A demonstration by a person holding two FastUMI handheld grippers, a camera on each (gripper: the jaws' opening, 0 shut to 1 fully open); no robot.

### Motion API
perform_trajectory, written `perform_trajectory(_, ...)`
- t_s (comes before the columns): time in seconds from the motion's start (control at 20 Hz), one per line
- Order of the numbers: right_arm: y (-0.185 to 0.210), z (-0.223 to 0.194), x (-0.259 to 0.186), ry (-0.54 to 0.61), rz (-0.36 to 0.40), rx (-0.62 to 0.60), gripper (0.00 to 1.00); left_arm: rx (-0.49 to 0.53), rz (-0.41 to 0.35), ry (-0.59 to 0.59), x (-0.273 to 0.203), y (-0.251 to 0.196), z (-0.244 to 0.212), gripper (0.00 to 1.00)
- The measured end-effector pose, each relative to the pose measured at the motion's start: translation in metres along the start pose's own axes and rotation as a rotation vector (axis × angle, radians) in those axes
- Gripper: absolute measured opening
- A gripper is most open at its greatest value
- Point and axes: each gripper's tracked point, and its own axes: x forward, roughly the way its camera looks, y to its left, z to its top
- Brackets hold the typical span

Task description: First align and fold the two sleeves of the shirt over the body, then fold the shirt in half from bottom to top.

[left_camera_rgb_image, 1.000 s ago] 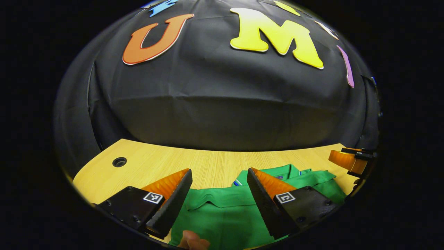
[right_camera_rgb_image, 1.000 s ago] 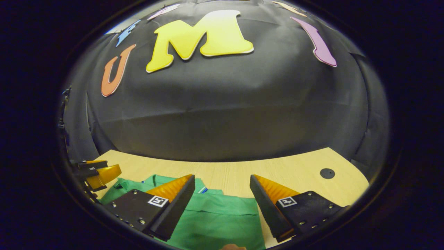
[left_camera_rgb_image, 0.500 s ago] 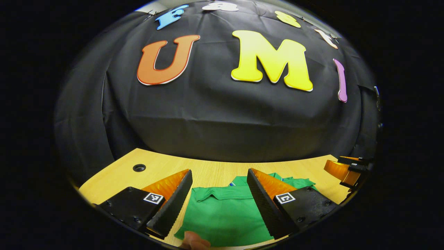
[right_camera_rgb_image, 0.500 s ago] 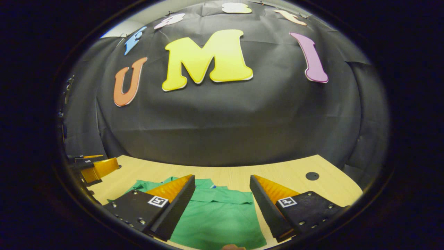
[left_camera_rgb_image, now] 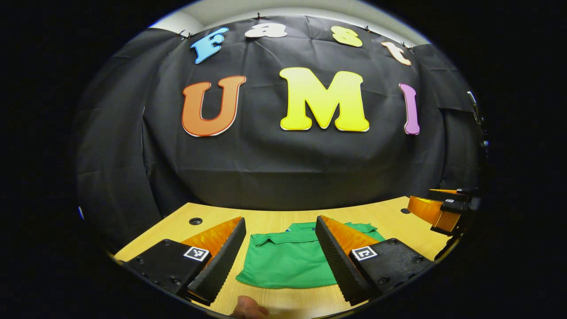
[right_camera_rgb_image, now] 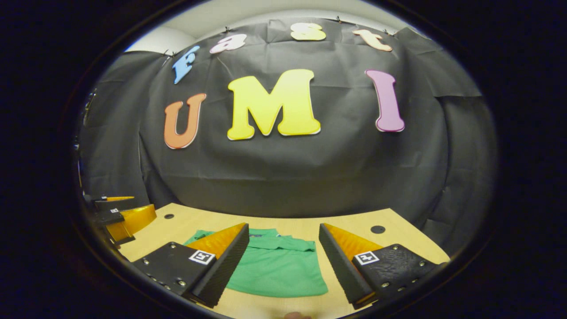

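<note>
The green polo shirt (left_camera_rgb_image: 288,261) lies folded compact on the counter (left_camera_rgb_image: 266,219), collar away, ahead of and below both grippers. Left gripper (left_camera_rgb_image: 280,257) and right gripper (right_camera_rgb_image: 283,261) hover spread, grasping nothing, about equally near.

A staged recording booth: black cloth wall (left_camera_rgb_image: 283,168) draped behind a pale wooden desk (left_camera_rgb_image: 274,219) with round cable holes (left_camera_rgb_image: 195,221), plain white ceiling above.

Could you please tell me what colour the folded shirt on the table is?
The shirt is plain green, clearest in the left gripper view.
</note>
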Motion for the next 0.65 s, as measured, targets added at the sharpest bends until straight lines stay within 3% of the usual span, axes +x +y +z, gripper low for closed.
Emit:
perform_trajectory(0.1,0.003,0.008,-0.022,-0.015,0.002,0.004,0.98,0.01,0.0,-0.021,-0.022,-0.002,0.012,0.95)
perform_trajectory(0.15,0.004,0.012,-0.033,-0.02,0.005,0.004,0.98,0.014,-0.008,-0.034,-0.03,-0.005,0.016,1.0)
perform_trajectory(0.65,0.017,0.047,-0.119,-0.073,0.012,-0.015,0.98,0.034,0.002,-0.1,-0.102,-0.004,0.051,1.0)
